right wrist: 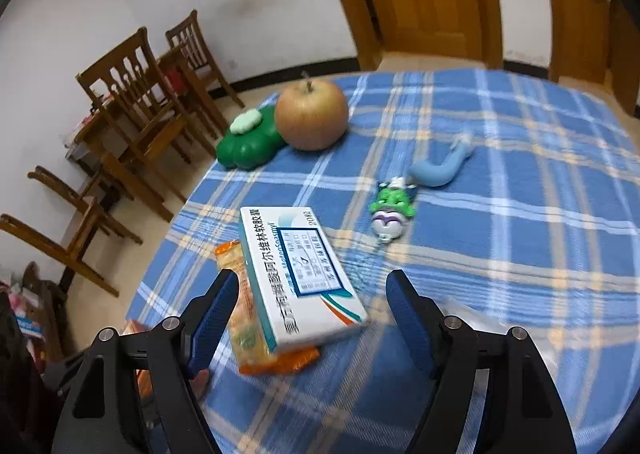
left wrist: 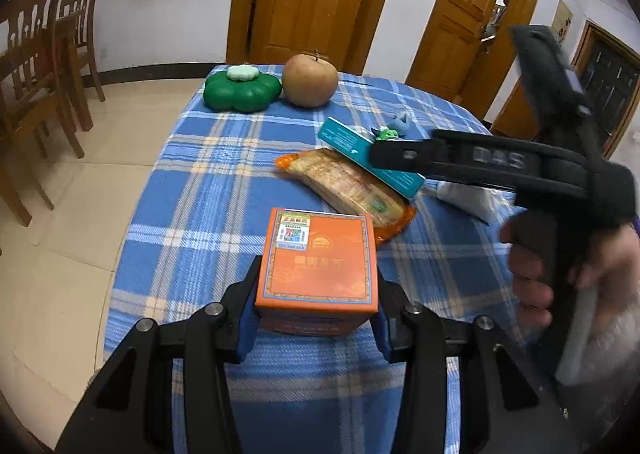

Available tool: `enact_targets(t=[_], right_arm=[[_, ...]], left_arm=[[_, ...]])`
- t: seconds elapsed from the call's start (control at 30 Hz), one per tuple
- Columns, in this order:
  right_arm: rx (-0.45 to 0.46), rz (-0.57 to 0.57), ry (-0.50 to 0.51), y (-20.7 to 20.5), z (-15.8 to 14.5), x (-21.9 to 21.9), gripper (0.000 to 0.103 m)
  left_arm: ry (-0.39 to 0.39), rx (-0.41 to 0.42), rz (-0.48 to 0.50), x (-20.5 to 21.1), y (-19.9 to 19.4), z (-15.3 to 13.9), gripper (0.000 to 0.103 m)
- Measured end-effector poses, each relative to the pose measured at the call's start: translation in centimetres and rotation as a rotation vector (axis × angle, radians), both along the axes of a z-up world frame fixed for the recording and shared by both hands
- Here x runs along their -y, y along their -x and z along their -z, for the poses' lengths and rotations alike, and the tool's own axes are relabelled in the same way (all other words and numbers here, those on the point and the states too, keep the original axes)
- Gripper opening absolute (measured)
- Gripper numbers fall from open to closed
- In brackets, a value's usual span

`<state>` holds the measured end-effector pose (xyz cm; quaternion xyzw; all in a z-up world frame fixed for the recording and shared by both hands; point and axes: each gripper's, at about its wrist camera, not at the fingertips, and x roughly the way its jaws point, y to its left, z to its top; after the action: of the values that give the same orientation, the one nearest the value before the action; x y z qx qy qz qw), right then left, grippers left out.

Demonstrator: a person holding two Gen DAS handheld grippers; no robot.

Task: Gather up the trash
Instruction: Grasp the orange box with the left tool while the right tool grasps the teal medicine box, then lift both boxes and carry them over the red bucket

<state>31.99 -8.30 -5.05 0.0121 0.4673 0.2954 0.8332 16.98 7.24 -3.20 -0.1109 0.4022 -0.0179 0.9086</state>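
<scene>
My left gripper (left wrist: 316, 294) is shut on an orange box (left wrist: 318, 264) and holds it over the near part of the blue plaid table (left wrist: 208, 174). Beyond it lie an orange snack wrapper (left wrist: 348, 190) and a teal and white medicine box (left wrist: 360, 146) resting on it. My right gripper (right wrist: 312, 314) is open, its jaws on either side of the medicine box (right wrist: 300, 274) and the wrapper (right wrist: 248, 330); the box lies between the blue pads (right wrist: 216, 318). The right gripper also shows from the side in the left wrist view (left wrist: 384, 156), above the medicine box.
An apple (right wrist: 312, 114) and a green flower-shaped container (right wrist: 250, 142) stand at the far left of the table. A small green toy (right wrist: 394, 202) and a blue toy (right wrist: 440, 168) lie mid-table. A crumpled white plastic piece (left wrist: 468, 198) lies to the right. Wooden chairs (right wrist: 136, 94) stand left.
</scene>
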Motion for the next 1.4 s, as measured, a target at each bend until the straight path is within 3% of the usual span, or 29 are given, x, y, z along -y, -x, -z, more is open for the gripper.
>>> enact_targets(t=[0.1,0.17,0.23,0.47,0.67,0.8,1.07,1.27,1.4], right_arm=[[0.024,-0.042,0.065,0.2,0.4,-1.2,0.077],[0.024,-0.077,0.054,0.6,0.5,-1.6,0.057],[0.010,-0.088,0.001,0.8,0.3,-1.4,0.020],[0.208,-0.105,0.109,4.5,-2.3,-1.7,0.019],[0.312,-0.092,0.074,9.6,-4.5,0.3,0.019],[0.364,-0.026,0.075,13.6,-4.7,2.0,0.019],[0.369,0.101,0.138,19.0,-2.0,4.1,0.019],[0.395,0.128,0.133,19.0,-2.7,5.4,0.019],[0.412,0.210,0.130,19.1,-3.6,8.0,0.019]], left_arm=[[0.010,-0.007,-0.008,-0.2,-0.1,0.1,0.047],[0.020,-0.009,-0.009,-0.4,-0.2,0.1,0.047],[0.018,-0.009,-0.015,-0.4,-0.2,0.1,0.047],[-0.009,-0.004,-0.027,-0.1,0.1,-0.1,0.047],[-0.032,0.022,-0.016,0.7,1.2,-0.8,0.047],[-0.025,0.041,0.007,1.3,2.3,-1.5,0.047],[-0.023,0.052,0.063,3.5,4.3,-1.7,0.047],[-0.036,0.059,0.124,5.9,3.9,-2.1,0.047],[-0.051,0.078,0.187,8.4,3.0,-2.8,0.047]])
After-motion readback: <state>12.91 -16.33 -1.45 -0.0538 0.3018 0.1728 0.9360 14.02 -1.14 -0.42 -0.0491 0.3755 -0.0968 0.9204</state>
